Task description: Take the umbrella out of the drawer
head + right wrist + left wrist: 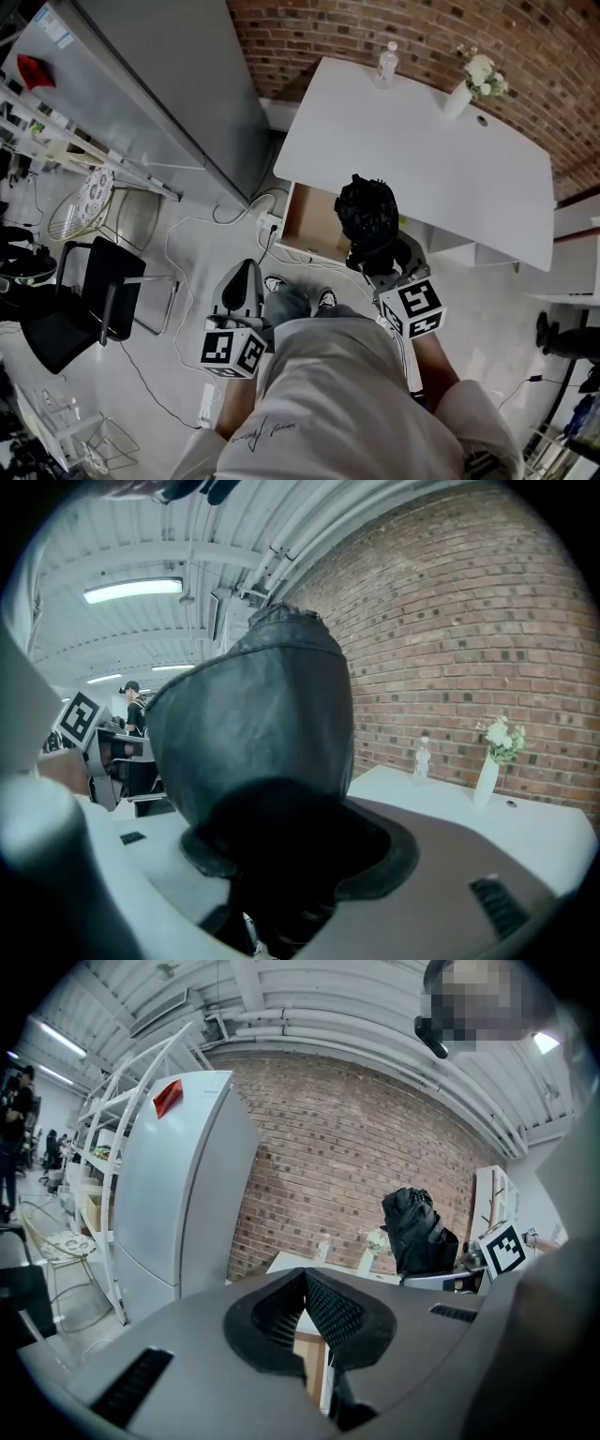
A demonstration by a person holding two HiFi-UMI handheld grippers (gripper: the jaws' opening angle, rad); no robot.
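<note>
The black folded umbrella is up in the air in front of the open wooden drawer under the white table. My right gripper is shut on the umbrella's lower end, and the bundle fills most of the right gripper view. My left gripper hangs lower left of the drawer, above the floor, with nothing in it; its ribbed pads meet at the tips. The left gripper view also shows the umbrella standing upright at the right, above the right gripper's marker cube.
On the white table stand a clear bottle and a vase of flowers. A grey fridge is to the left, a black chair lower left. Cables trail over the floor.
</note>
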